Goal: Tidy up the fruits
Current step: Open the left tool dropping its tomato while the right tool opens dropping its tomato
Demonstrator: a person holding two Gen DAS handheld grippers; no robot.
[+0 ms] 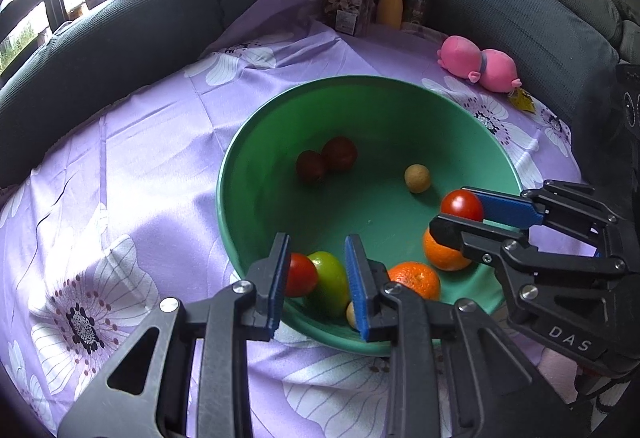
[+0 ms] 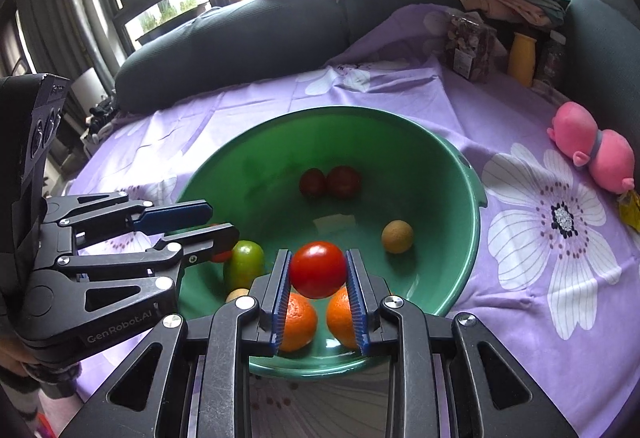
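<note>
A green bowl sits on the purple flowered cloth. My right gripper is shut on a red tomato above two oranges in the bowl. My left gripper is open over the bowl's near rim, its fingers on either side of a red tomato and a green tomato. Two dark red fruits and a small tan fruit lie deeper in the bowl.
A pink plush toy lies right of the bowl. A packet, a yellow bottle and a dark jar stand at the table's far edge. Dark sofa cushions surround the table, with piled clothes behind.
</note>
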